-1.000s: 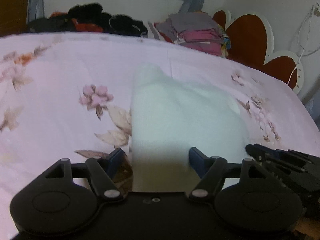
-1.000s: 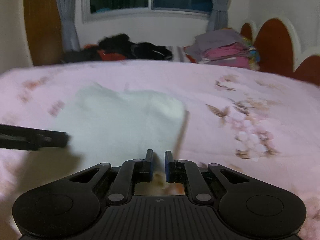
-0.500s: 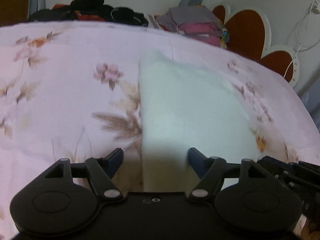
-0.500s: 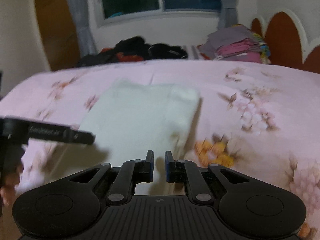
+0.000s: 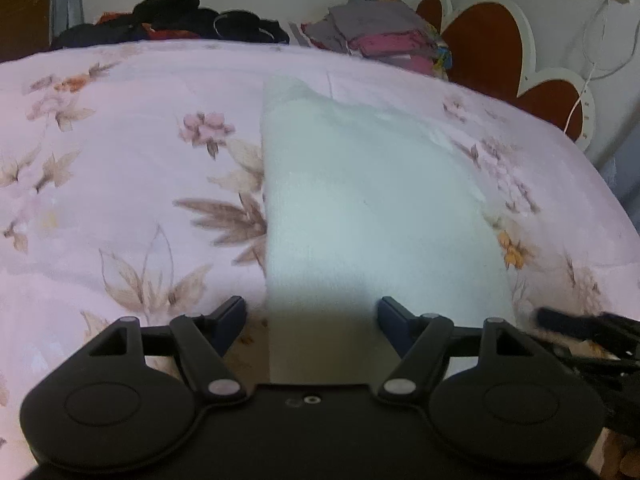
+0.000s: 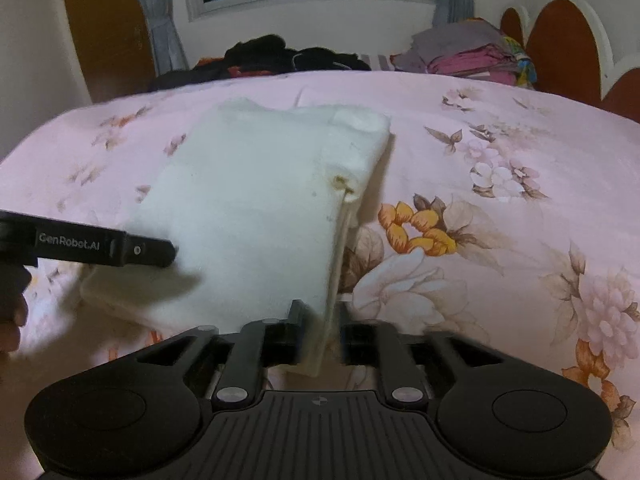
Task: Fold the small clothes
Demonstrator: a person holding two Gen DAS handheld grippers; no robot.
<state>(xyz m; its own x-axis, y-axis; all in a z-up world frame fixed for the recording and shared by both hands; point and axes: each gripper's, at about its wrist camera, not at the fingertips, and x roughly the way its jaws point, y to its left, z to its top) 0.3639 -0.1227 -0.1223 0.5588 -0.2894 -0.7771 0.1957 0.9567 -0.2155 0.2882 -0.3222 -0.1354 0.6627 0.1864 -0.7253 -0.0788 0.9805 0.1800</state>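
Folded white fuzzy cloth [image 6: 256, 208] lies flat on the pink floral bedsheet [image 6: 520, 184], long axis running away from both cameras toward the far clothes pile; small brown stain near its right fold. Left gripper [image 5: 312, 312] spread, straddling the near left edge. Right gripper [image 6: 320, 320] jaws opening, near right corner between them.

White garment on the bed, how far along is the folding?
Done: the white garment lies as a folded rectangle on the floral bedspread. In hand: the right gripper is opening around its near edge; the left gripper is open. Left: the dark pile of clothes looks unfolded.
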